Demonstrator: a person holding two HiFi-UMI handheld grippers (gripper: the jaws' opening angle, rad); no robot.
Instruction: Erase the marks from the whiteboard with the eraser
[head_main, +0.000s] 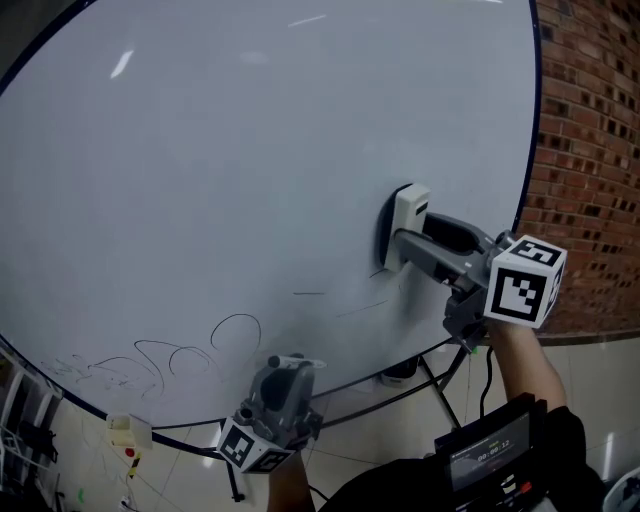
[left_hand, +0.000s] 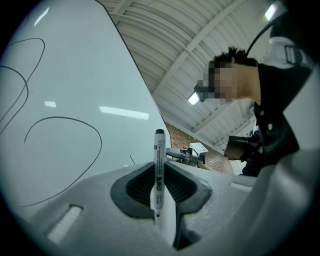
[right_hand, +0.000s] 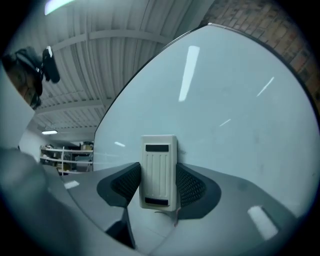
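A large whiteboard (head_main: 250, 150) fills the head view. Black looping marks (head_main: 190, 355) run along its lower left, and fainter strokes (head_main: 340, 300) lie near the middle. My right gripper (head_main: 400, 240) is shut on a white ribbed eraser (head_main: 408, 222), which presses flat against the board just above those faint strokes; the eraser (right_hand: 159, 172) sits upright between the jaws in the right gripper view. Lower down, my left gripper (head_main: 290, 362) is shut on a white marker pen (left_hand: 158, 172) with a black cap, held off the board beside curved lines (left_hand: 60, 145).
A brick wall (head_main: 590, 130) stands right of the board. The board's dark stand legs (head_main: 440, 385) cross below its lower edge. A small white and yellow object (head_main: 125, 432) hangs near the lower left rim. A person's head and dark sleeve (left_hand: 270, 115) show behind the left gripper.
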